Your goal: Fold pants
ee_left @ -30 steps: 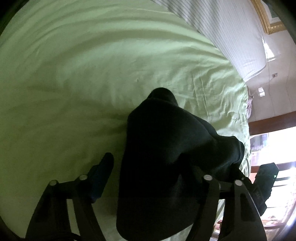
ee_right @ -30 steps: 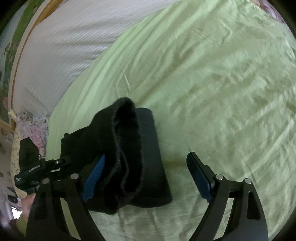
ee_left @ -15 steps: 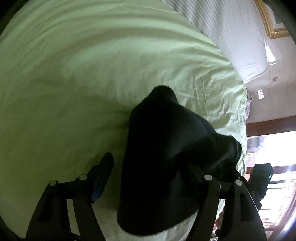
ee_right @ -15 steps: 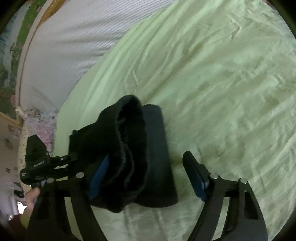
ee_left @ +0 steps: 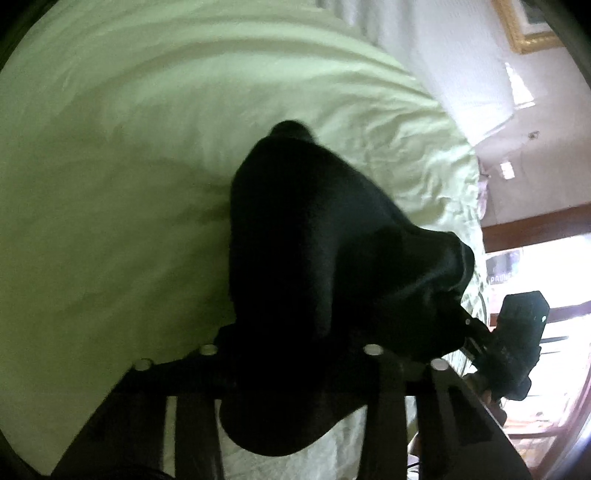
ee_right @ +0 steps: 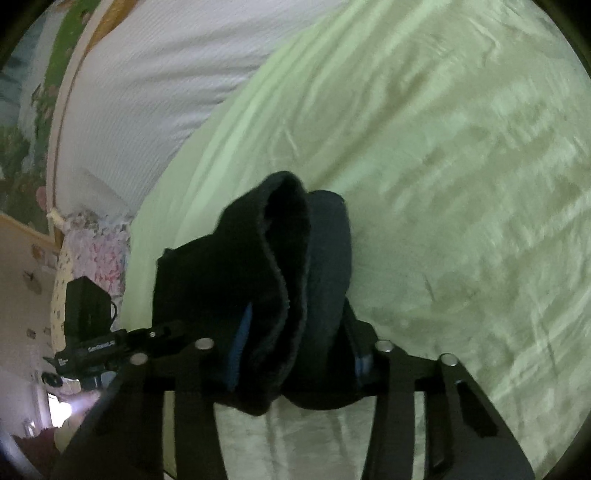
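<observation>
The black pants (ee_left: 314, 258) lie folded into a thick bundle on the light green bed sheet (ee_left: 110, 184). In the left wrist view my left gripper (ee_left: 295, 339) is closing on one end of the bundle, and the dark cloth between its jaws hides the pads. My right gripper (ee_right: 299, 350) is closing on the other end of the pants (ee_right: 295, 266), its blue pads (ee_right: 240, 343) pressed against the folded layers. Each gripper shows in the other's view: the right one (ee_left: 517, 339) and the left one (ee_right: 88, 332).
The green sheet (ee_right: 443, 184) spreads wide around the bundle. A white ribbed pillow (ee_right: 147, 92) lies at the head of the bed, with floral cloth (ee_right: 99, 251) by the bed's edge. A gold-framed picture (ee_left: 528, 26) and a bright window (ee_left: 546, 266) are beyond.
Both grippers stood wide around the bundle before. Their jaws have now come together on the pants. The left view has shifted slightly with the bundle.
</observation>
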The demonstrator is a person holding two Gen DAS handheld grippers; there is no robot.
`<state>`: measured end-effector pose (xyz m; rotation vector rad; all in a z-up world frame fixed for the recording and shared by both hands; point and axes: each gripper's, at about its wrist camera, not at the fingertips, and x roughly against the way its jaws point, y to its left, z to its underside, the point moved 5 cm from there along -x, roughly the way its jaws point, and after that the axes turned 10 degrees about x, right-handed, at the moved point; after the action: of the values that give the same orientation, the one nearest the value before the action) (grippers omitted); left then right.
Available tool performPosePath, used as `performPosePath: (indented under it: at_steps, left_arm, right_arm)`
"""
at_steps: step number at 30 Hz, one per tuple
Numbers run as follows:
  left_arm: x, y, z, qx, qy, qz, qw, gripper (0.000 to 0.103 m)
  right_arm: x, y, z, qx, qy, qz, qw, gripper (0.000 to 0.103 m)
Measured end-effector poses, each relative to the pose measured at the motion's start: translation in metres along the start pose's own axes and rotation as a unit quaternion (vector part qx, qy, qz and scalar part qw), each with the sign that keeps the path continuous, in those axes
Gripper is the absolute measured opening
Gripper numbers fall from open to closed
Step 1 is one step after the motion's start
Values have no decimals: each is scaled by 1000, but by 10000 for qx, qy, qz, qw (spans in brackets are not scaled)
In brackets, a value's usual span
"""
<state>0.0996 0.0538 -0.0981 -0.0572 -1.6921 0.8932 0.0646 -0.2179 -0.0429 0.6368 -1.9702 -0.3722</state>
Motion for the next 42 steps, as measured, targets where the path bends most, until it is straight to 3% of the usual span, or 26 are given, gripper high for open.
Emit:
performPosePath:
  at_steps: [4,9,20,27,38,42]
  left_arm:
    - [20,-7,-4,-51,-187,192,9996,28]
    - [53,-7,-16,-68,-584,187,9981,28]
    - [100,19,-54,143,-1228,72,9923,28]
    - [105,36,-71,346,-1388,-15,9897,28]
    - [85,60,-86,541,-1383,-219,9887,28]
    - [80,65,-85,471,-1356,-325,9891,32]
  right_arm:
    - [8,16,-11,156,-115,-136,9997,40]
    - [4,40,-33,416,-197,-323,9984,39]
    - [-43,84,-86,950,-77,-514,9941,39]
    - [-70,97,-103,1107,115,-590,9920,40]
    - [-113,99,-103,1186,465,-519,9905,41]
    - [-118,91,-103,1194,515,-331,9910,51]
